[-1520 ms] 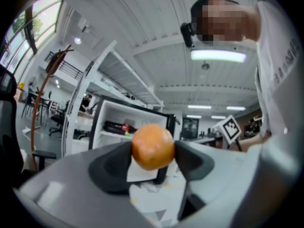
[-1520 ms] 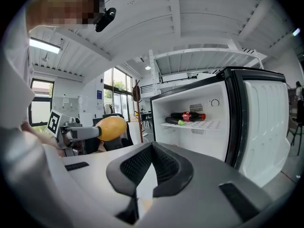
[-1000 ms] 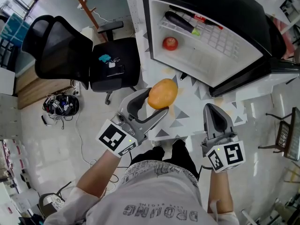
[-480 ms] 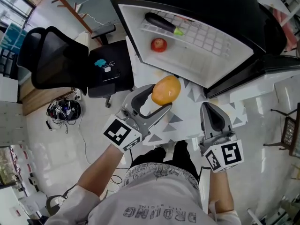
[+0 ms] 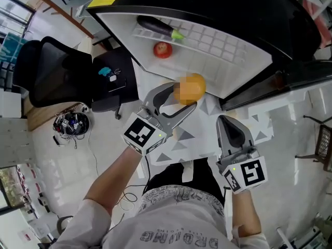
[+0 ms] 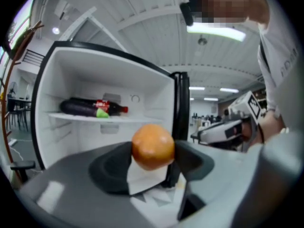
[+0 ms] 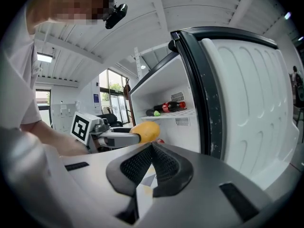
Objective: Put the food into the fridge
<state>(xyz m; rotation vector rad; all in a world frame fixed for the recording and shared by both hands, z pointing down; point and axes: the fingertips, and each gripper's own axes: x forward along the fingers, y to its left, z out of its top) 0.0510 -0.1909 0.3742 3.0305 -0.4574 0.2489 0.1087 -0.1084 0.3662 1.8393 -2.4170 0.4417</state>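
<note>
left gripper (image 5: 184, 98) clamps an orange (image 5: 191, 86), maybe a mango, before the open fridge (image 5: 231, 61); right gripper's (image 5: 227, 122) jaws meet, empty. next: reach inside, set it down, let go.

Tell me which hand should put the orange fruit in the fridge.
Left: its hand-held gripper grips the orange fruit at the open fridge; the right hand-held gripper is shut, empty, farther back.

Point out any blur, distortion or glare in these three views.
Head view: the orange fruit is smeared by blur, the rest fairly sharp. Left gripper view: fisheye bends the fridge walls; the near foreground is soft. Right gripper view: same fisheye bending, bright windows behind.
</note>
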